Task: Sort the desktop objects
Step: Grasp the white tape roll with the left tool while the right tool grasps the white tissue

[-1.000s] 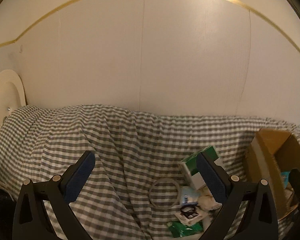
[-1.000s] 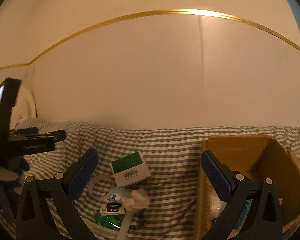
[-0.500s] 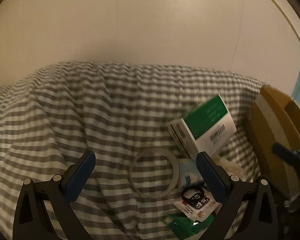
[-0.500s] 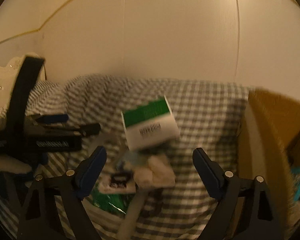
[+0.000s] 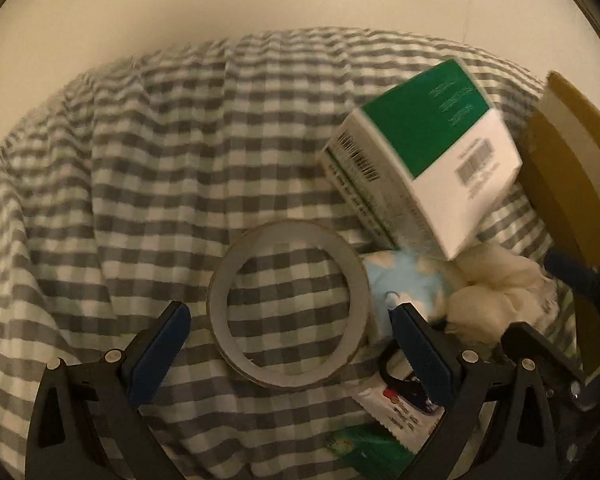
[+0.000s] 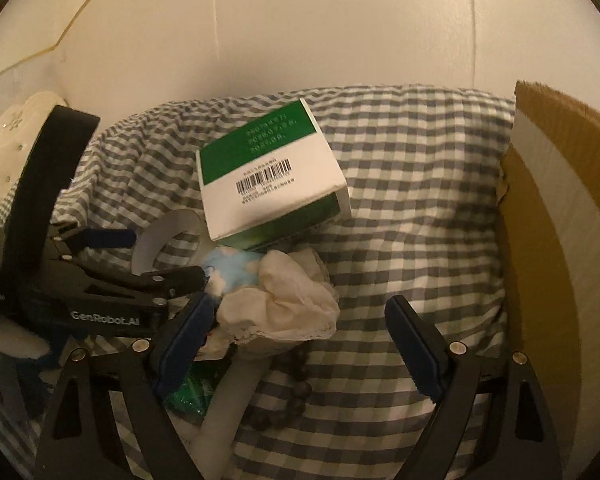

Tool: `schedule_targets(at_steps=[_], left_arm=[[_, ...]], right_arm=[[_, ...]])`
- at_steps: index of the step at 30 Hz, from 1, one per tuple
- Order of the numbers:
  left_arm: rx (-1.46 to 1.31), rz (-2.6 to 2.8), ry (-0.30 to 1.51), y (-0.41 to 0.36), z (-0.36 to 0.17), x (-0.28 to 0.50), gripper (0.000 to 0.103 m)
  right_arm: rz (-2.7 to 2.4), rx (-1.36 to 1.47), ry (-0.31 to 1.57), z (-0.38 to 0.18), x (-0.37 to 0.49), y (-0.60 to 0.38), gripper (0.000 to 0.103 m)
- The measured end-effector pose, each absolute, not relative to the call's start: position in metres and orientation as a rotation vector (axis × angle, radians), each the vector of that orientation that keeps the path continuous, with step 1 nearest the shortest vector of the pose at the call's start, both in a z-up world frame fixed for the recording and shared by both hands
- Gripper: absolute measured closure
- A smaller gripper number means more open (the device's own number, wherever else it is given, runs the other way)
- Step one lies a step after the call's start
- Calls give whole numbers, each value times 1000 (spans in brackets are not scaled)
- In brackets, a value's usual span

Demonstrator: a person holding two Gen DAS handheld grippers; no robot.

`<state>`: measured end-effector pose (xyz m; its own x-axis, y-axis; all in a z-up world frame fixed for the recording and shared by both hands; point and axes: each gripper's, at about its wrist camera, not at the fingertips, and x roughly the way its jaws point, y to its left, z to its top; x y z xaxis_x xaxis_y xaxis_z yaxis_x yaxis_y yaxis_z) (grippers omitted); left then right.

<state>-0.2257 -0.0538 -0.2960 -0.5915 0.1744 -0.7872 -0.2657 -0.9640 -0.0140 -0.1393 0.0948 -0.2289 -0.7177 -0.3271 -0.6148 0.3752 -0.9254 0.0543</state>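
A grey tape ring (image 5: pixel 288 376) lies flat on the checked cloth (image 5: pixel 140 200), between the fingers of my open left gripper (image 5: pixel 290 318); the pads stand clear of it. Right of it are a light blue packet (image 5: pixel 404 280), a crumpled white tissue (image 5: pixel 496 292) and a tilted green-and-white box (image 5: pixel 420 152). In the right wrist view my right gripper (image 6: pixel 298 312) is open around the tissue (image 6: pixel 284 304), its left pad close beside it. The box (image 6: pixel 268 184) rests just behind, and the left gripper (image 6: pixel 152 258) sits over the tape ring (image 6: pixel 160 240).
An open cardboard box (image 6: pixel 560 240) stands at the right edge of the cloth. A printed sachet (image 5: pixel 400 404) and a green packet (image 5: pixel 364 448) lie near the front. A string of dark beads (image 6: pixel 296 396) and a white tube (image 6: pixel 236 400) lie under the right gripper. A wall rises behind.
Both grippers have come down and forward toward the pile, tilting downward. The tape ring now lies between the left fingers and the tissue between the right fingers, which stand slightly narrower.
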Motion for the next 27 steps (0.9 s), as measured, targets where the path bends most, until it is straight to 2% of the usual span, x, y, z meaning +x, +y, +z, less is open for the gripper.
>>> schedule_targets(at_steps=[1,2,4,6,7,8,14,21,25,27], left_arm=[[-1266,2600,115,-57,-297,-227,0],[-1266,2603,93,-59,-297,-228,2],[-1270,2585,49,-63,-298,-228,19],[-1252,2570,74,-59,-297,-224,22],[-1242,2570,96,-58,-296,-221,22],[-1233,2569,116,-55,-295,-219,23],[-1168,2606,149,-49,-286,-205,23],[-1137,2658,79,-55,-268,-186,23],[-1116,2679,70,-62,-261,-173,23],[-1104,2698,53,-69,-256,-163,23]], right_arm=[[-2599,915,107,-229,-139,94,15],[-2590,909,122,-230,-139,91,22],[-2578,904,150,-229,-137,87,30],[-2565,910,171,-230,-135,83,50],[-2551,926,175,-231,-135,82,67],[-2544,942,176,-233,-135,81,79],[-2542,943,117,-227,-126,89,88],[-2559,901,72,-209,-106,98,89],[-2573,848,119,-198,-91,93,89],[-2565,860,51,-196,-81,94,89]])
